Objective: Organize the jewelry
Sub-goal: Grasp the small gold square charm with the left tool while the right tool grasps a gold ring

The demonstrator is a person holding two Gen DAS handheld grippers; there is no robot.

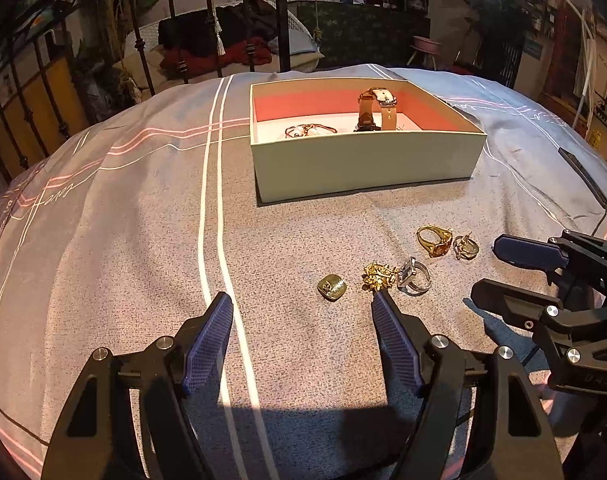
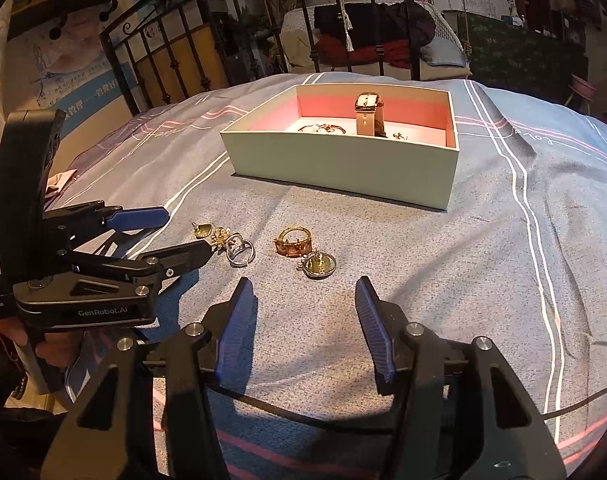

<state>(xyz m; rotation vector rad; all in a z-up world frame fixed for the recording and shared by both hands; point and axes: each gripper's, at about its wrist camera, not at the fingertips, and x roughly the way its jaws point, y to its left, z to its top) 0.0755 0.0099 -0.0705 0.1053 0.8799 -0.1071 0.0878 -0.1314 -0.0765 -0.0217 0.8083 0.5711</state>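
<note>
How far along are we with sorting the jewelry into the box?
Partly done: a watch and bracelet sit in the box. Both grippers, left and right, are open and empty. Five pieces remain on the bedspread, including the gold ring.

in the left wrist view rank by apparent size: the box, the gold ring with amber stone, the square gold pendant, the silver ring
1. pale open cardboard box
2. gold ring with amber stone
3. silver ring and square gold pendant: look alike, not ranked
</note>
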